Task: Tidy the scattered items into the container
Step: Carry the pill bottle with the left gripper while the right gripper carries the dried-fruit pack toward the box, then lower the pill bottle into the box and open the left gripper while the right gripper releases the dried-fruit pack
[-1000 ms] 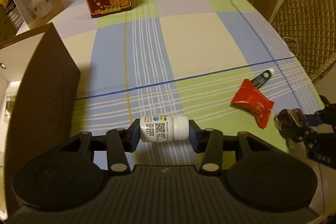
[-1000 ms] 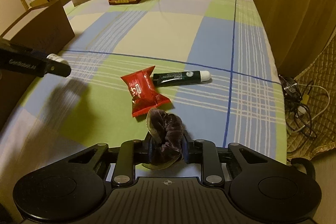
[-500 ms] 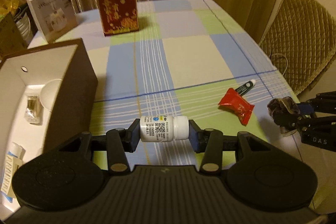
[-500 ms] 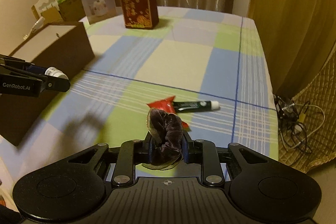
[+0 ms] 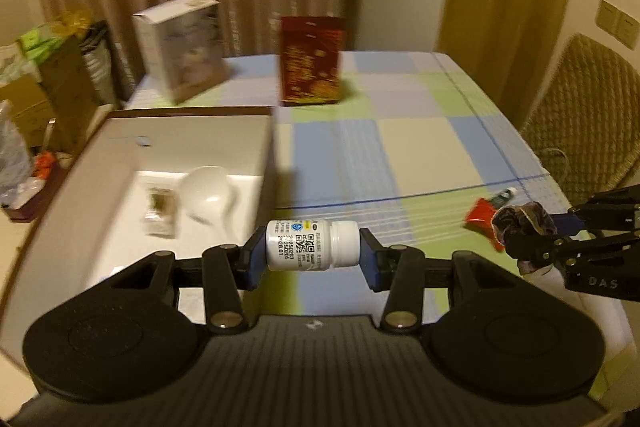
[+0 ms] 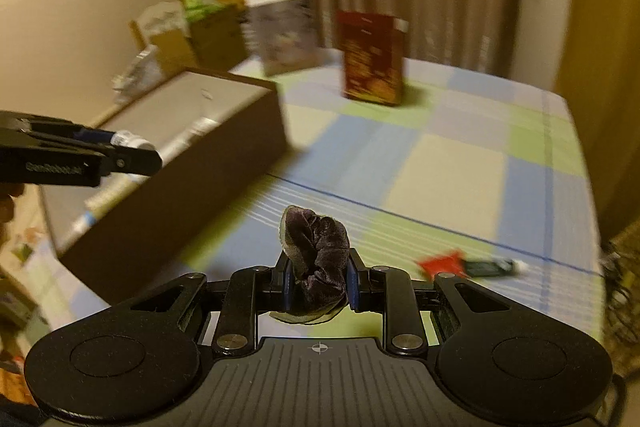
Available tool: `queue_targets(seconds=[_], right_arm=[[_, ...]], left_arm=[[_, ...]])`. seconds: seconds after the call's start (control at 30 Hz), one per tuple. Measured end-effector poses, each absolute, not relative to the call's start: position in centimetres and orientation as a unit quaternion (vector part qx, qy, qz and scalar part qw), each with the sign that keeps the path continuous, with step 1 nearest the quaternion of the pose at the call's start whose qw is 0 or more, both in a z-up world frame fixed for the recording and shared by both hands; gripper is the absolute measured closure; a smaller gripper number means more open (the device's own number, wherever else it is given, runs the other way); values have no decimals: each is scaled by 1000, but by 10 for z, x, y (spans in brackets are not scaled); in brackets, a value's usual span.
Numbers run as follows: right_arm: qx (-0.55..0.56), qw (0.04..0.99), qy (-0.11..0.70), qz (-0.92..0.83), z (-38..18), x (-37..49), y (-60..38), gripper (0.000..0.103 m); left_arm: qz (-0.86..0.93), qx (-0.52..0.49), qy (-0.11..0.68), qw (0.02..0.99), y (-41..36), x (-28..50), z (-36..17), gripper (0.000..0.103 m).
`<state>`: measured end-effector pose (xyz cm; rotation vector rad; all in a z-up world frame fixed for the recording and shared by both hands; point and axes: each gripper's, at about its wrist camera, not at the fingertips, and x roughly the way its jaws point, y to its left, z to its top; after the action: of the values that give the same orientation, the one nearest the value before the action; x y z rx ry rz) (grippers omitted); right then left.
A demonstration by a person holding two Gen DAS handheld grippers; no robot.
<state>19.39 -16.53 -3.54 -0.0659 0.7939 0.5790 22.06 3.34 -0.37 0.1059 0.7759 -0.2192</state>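
Note:
My left gripper is shut on a white pill bottle, held sideways in the air by the right wall of the brown box. The box is open, white inside, with a white bowl-like item and a small packet. My right gripper is shut on a dark purple scrunchie, above the table right of the box. A red snack packet and a dark green tube lie on the checked cloth. The left gripper shows in the right wrist view.
A red carton and a white carton stand at the table's far end. Cardboard boxes and bags sit left of the table. A wicker chair stands at the right. Curtains hang behind.
Both grippers have risen and swung left toward the box, each still holding its item. The inside of the box has come into the left wrist view.

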Motion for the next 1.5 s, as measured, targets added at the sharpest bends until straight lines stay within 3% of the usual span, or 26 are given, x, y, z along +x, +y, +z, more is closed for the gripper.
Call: queue_targets(seconds=[0.53,1.5], right_arm=[[-55,855,327,399,-10,217,-14,75],[-127,814,439,358,-110,329,93,75]], left_arm=[[-20,55,358,932,175,224,18,61],[-188,154,441,864,211,366,-70,61]])
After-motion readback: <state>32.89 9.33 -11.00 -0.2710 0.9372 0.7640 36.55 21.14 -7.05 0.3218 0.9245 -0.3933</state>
